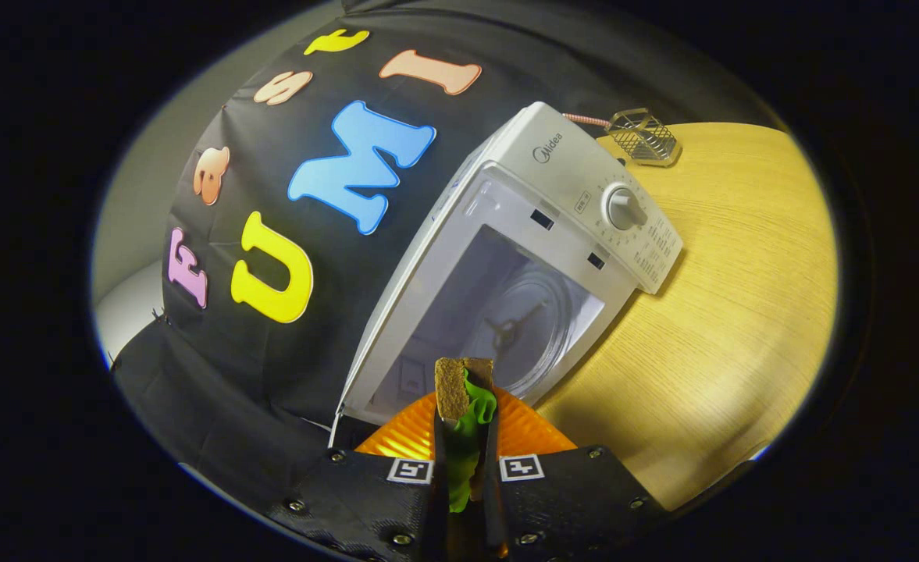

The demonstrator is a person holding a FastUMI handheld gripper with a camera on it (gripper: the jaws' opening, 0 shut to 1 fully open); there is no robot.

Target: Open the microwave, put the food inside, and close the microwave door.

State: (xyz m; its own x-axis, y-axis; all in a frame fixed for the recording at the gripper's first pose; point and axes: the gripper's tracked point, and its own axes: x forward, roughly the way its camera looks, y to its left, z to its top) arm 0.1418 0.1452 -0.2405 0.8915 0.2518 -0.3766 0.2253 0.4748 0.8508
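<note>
Wooden tabletop (740,312), white microwave (553,234) with door open and turntable bare; my gripper (465,460) pinched narrow on a sandwich (463,394) above an orange plate (404,437), just before the cavity: loading and closing remain.

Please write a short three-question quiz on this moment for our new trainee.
1. True or false: the microwave door is shut.
2. What is the gripper holding? A) a cup B) a sandwich C) a spoon
3. Fill in: the clear rack stands on the wooden ____, beyond the microwave.

Key: 1 false: the chamber and its glass turntable are exposed. 2 B: both fingers press on the sandwich, above an orange plate. 3 table.
</note>
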